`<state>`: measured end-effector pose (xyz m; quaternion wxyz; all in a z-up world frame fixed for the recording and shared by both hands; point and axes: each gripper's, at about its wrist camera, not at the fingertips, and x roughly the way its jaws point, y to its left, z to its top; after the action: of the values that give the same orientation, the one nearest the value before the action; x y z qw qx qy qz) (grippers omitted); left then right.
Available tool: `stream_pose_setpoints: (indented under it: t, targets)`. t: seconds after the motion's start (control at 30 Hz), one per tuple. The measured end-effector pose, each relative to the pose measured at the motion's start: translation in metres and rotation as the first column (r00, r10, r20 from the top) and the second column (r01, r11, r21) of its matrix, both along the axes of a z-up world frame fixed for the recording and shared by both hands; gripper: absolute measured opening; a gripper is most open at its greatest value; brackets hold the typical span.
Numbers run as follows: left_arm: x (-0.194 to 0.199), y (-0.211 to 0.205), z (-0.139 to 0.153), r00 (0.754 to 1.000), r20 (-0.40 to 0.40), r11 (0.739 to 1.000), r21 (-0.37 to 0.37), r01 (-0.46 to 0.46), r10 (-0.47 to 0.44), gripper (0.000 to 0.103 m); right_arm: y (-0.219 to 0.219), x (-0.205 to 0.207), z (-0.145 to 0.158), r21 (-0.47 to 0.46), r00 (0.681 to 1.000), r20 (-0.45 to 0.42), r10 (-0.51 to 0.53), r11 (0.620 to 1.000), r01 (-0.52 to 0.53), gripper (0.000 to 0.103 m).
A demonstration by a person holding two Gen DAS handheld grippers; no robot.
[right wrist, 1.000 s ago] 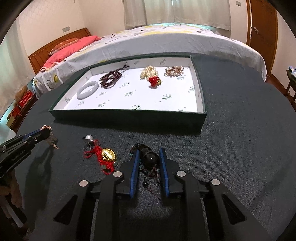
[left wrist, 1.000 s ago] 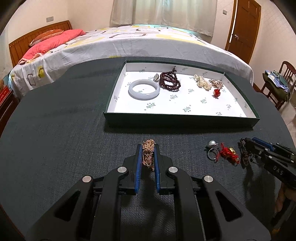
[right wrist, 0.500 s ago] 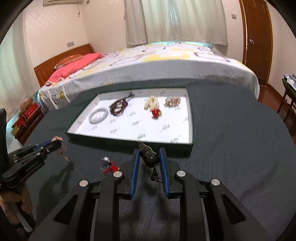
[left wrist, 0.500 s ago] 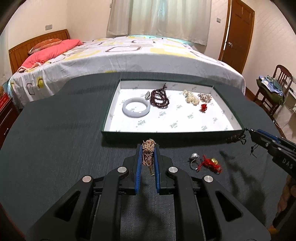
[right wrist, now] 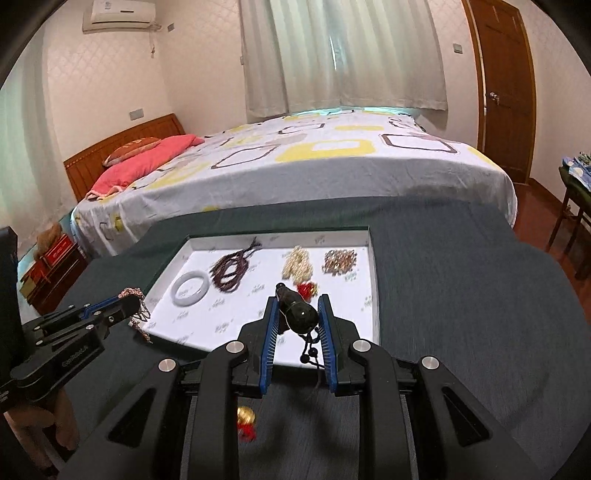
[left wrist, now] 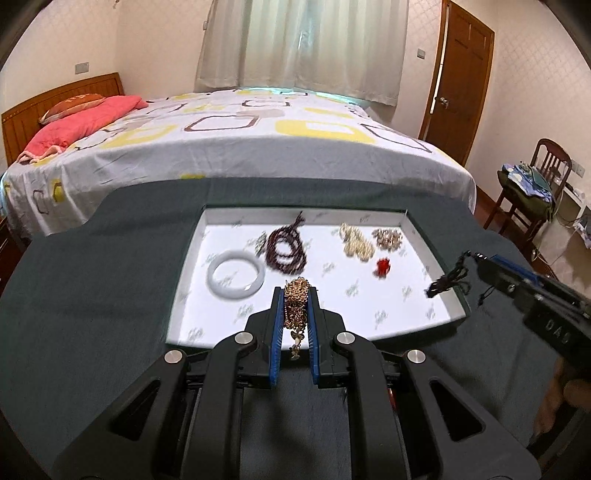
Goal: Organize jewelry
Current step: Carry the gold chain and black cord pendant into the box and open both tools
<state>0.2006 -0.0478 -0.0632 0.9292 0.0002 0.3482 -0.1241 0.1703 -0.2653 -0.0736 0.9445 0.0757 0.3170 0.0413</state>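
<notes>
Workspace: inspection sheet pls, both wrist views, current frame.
Surface: dark green table cloth.
Job's things: white-lined tray holds a white bangle, dark red bead string, pearl cluster, golden-brown cluster, small red charm.
Clutter: gold-and-red charm on the cloth below the right claw.
Grippers: left claw shut on gold chain, over the tray's near part; right claw shut on dark bead pendant, cord dangling.
Cables: nothing seen on the table.
Surroundings: bed, door, chair, wall air conditioner.
</notes>
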Motion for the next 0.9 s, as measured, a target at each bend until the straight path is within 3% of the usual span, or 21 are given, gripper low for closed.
stream_pose_setpoints:
  t: [0.2,0.5,0.9]
  targets:
    - [0.033,-0.021,-0.015,1.000,-0.027,1.000,0.006,0.014,-0.014,0.012,-0.007,0.032,-0.022,-0.002,0.999,-0.037,-0.025,1.000,0.025,0.023]
    - [0.073,-0.039,-0.065,0.992,-0.124,0.999,0.048,0.020,-0.014,0.012,-0.012,0.057,-0.061,-0.032,0.992,-0.120,-0.049,0.998,0.045,0.023]
    - [0.084,-0.043,-0.082,0.988,-0.154,0.997,0.069,0.030,-0.019,0.012,-0.010,0.064,-0.079,-0.055,0.987,-0.157,-0.047,0.998,0.039,0.023]
